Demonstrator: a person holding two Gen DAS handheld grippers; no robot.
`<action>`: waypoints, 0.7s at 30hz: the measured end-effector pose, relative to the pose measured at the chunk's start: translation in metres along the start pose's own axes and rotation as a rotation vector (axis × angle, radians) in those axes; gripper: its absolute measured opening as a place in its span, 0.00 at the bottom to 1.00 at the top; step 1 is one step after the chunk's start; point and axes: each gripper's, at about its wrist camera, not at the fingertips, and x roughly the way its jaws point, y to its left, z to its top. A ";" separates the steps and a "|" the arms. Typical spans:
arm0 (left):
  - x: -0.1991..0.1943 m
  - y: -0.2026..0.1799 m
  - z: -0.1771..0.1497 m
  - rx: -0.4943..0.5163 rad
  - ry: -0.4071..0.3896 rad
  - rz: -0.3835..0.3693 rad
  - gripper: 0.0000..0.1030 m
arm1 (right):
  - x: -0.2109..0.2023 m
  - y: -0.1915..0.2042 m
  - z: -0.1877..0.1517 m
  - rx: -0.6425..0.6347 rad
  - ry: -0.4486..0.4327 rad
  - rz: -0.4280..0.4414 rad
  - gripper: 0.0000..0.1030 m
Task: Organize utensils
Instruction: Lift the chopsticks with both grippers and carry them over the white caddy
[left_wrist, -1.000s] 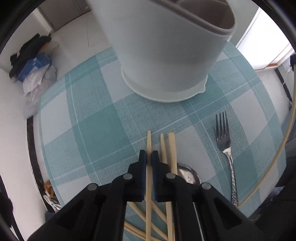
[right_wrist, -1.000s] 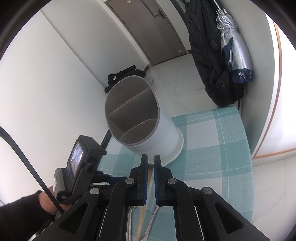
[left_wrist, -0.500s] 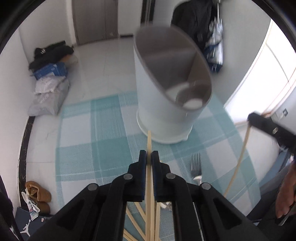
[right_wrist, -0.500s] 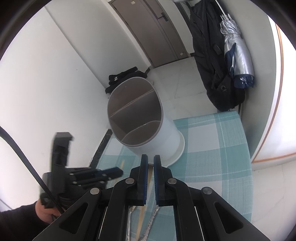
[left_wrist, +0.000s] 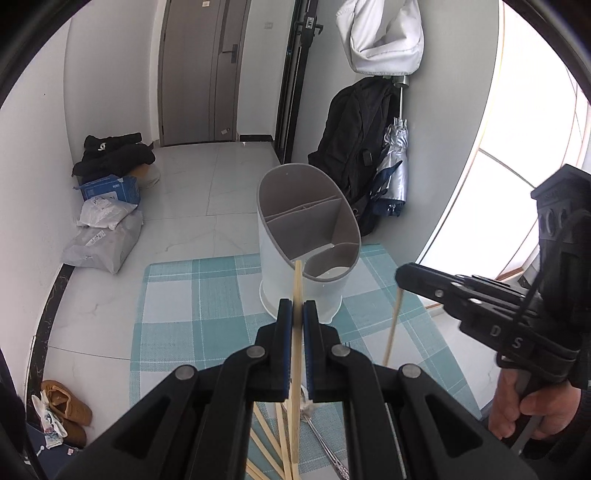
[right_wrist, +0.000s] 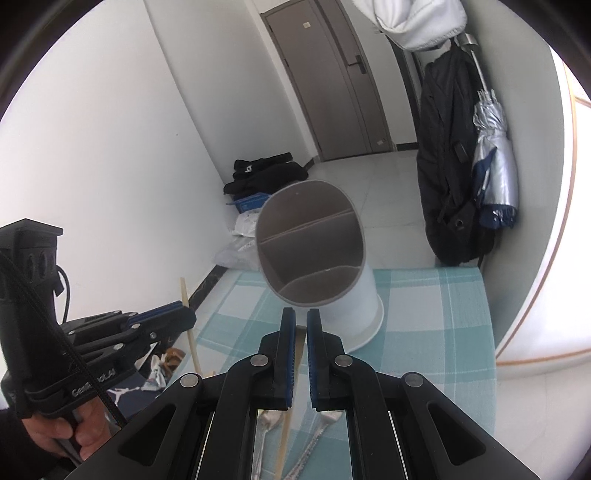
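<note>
Two tongs, left and right, each clamp one chopstick; we should tilt tips over the caddy, pick one compartment, then release.

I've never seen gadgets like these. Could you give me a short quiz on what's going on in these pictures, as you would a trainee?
1. True or false: the left gripper is shut on a thin wooden chopstick.
2. The white oval plastic utensil holder stands on: A) bare floor tiles; B) a teal checked tablecloth; C) a chair.
3. Fill in: the right gripper grips another wooden ___.

Key: 1 true; 2 B; 3 chopstick.
</note>
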 end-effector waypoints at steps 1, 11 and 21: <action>-0.003 0.000 -0.001 -0.005 -0.003 -0.002 0.03 | 0.002 0.002 0.001 -0.009 0.004 -0.002 0.05; -0.021 0.006 0.004 -0.069 -0.050 -0.047 0.03 | 0.006 0.010 0.003 -0.060 0.048 -0.020 0.05; -0.024 0.006 0.017 -0.069 -0.041 -0.091 0.03 | -0.014 0.017 0.003 -0.109 0.021 -0.018 0.05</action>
